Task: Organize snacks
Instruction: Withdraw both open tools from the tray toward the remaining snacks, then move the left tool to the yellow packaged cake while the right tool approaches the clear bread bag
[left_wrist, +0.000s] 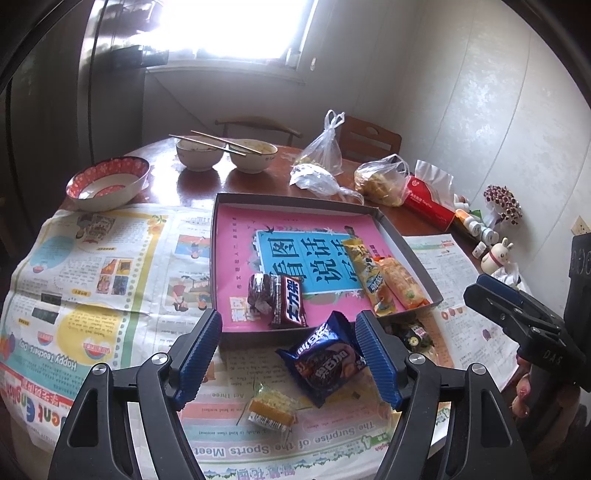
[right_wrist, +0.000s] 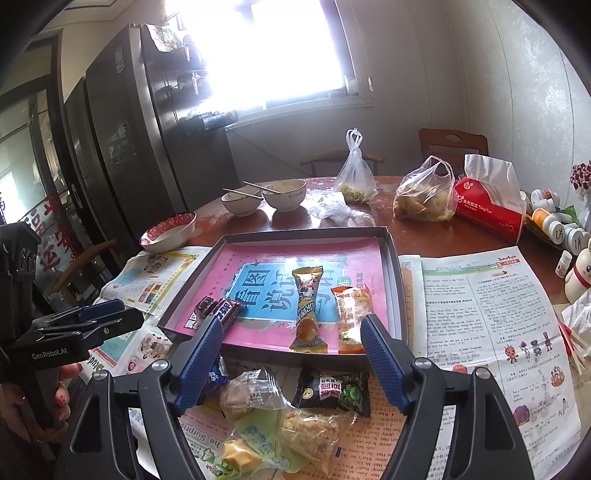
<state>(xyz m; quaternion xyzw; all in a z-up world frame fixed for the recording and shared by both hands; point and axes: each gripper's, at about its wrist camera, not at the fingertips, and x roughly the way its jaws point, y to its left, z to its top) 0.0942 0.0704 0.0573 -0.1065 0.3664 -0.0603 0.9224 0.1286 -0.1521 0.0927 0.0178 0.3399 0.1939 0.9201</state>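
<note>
Mid-sort: left tongs (left_wrist: 290, 341) wide over the blue cookie pack (left_wrist: 323, 363) near the bench's front edge, right tongs (right_wrist: 291, 347) wide, probably idle; next, close and lift into tray (left_wrist: 406, 251).

Dining corner. A bright, overexposed window (right_wrist: 284, 51) lights pale wallpapered walls (right_wrist: 498, 92). A tall dark cabinet (right_wrist: 122, 122) stands at left. Two wooden chairs (left_wrist: 369, 138) sit behind the round brown wooden surface (left_wrist: 199, 184), partly covered by newspaper (left_wrist: 92, 266).
</note>
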